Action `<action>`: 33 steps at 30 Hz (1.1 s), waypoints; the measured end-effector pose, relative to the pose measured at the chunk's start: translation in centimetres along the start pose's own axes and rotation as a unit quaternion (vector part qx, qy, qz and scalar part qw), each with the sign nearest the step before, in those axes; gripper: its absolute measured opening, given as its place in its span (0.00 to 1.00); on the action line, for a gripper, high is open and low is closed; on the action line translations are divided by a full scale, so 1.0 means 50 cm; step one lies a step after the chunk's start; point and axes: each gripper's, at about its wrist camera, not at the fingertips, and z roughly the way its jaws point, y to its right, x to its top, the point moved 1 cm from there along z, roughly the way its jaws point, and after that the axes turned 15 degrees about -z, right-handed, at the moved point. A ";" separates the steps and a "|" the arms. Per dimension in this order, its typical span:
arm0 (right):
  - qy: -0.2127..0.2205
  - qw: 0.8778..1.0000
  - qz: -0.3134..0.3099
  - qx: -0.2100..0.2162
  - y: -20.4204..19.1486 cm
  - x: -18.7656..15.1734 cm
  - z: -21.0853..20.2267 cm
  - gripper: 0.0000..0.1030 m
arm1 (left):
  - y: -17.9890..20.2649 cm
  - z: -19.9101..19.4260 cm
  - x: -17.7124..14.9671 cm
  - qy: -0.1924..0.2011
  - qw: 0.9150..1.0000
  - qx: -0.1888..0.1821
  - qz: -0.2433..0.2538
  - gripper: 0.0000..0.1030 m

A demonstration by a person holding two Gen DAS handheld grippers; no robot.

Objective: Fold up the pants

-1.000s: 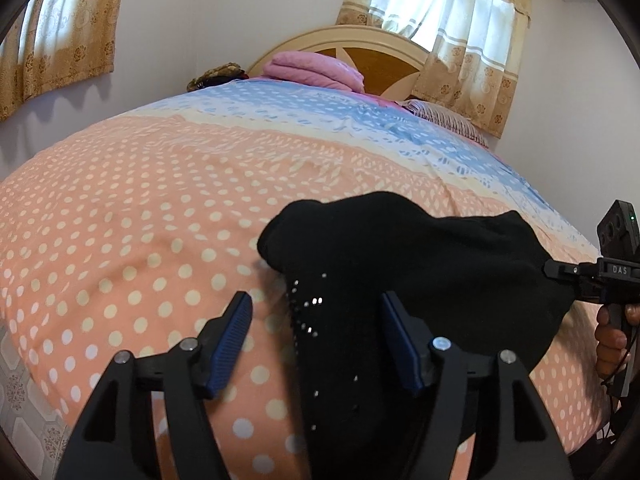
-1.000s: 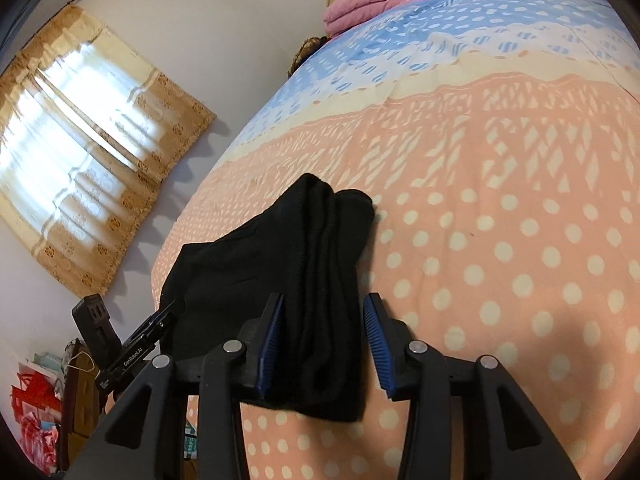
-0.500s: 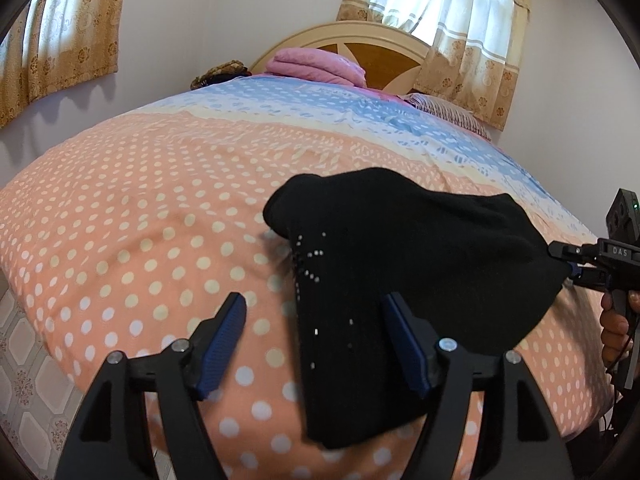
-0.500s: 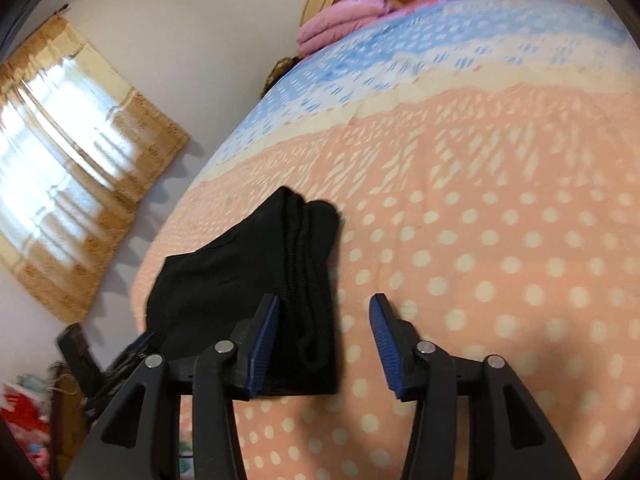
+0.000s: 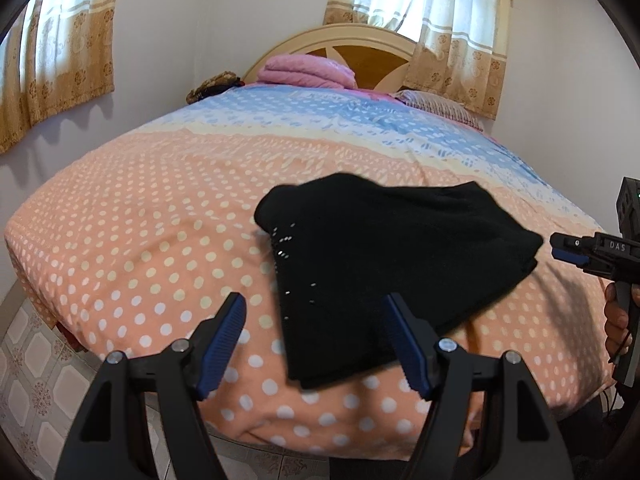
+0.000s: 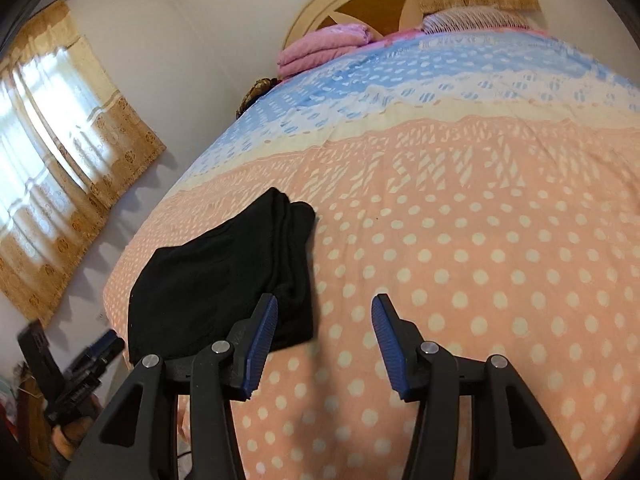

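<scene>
Folded black pants [image 5: 384,264] lie near the bed's [image 5: 132,240] foot edge, while left gripper [image 5: 316,340] and right gripper [image 6: 324,340] gape empty, the right's jaws having just been opening.

Home bedroom: bed [image 5: 160,216], wooden headboard [image 5: 360,46], curtained windows [image 5: 420,4]; probably lived-in

Black pants [image 5: 392,256] folded on bed [image 5: 160,220]

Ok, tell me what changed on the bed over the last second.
Both tools backed away from the folded black pants. The right tool, which straddled the pants' edge, has just been opening and now frames only dotted bedspread. The left tool has just been opening too, gripping nothing. The pants stayed folded in place; the pink blanket is unchanged.
</scene>
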 end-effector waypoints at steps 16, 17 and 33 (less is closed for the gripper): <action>0.109 0.971 -0.197 -0.082 -0.208 -0.085 -0.247 0.63 | 0.120 -0.168 -0.006 0.102 0.994 -0.029 0.035 0.97; 0.113 0.970 -0.197 -0.080 -0.211 -0.089 -0.254 0.63 | 0.121 -0.171 -0.008 0.105 0.994 -0.028 0.034 0.97; 0.138 0.962 -0.225 -0.065 -0.268 -0.097 -0.278 0.65 | 0.136 -0.193 -0.013 0.111 0.993 -0.029 0.035 0.98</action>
